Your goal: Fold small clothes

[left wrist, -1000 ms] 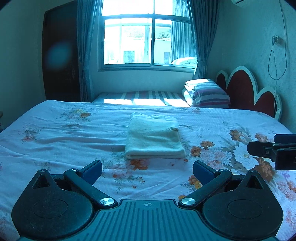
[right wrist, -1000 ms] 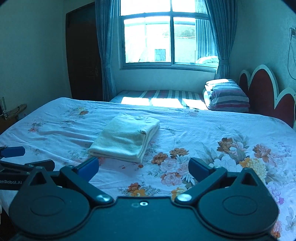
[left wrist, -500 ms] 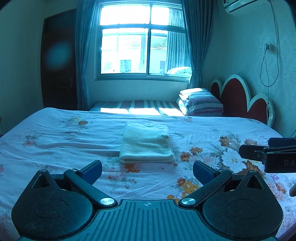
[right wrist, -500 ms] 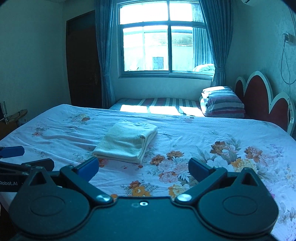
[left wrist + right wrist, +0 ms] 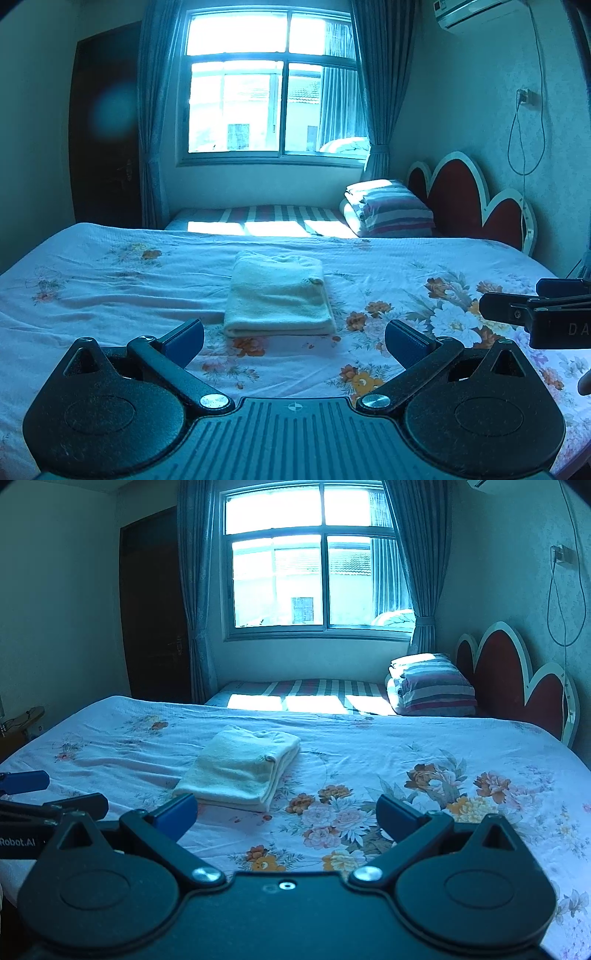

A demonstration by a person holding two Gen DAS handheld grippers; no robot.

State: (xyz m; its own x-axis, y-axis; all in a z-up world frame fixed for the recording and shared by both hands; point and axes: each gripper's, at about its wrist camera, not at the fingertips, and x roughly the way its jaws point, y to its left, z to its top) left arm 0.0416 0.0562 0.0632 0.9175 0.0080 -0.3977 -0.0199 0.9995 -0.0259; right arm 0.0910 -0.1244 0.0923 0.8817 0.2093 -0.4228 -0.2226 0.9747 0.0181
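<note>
A folded cream towel (image 5: 279,293) lies on the flowered bed (image 5: 110,295), ahead of both your grippers.

Its long axis runs away from you; your left gripper (image 5: 294,341) faces it squarely, the right gripper (image 5: 286,818) sees it ahead-left. Both gape wide, holding nothing.

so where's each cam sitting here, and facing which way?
Left wrist: on the left gripper, facing across the bed to the window; own open fingers show, right gripper at right edge.
Right wrist: on the right gripper, same heading; own open fingers, left gripper at left edge.
Shared: folded cream garment, striped pillow.
</note>
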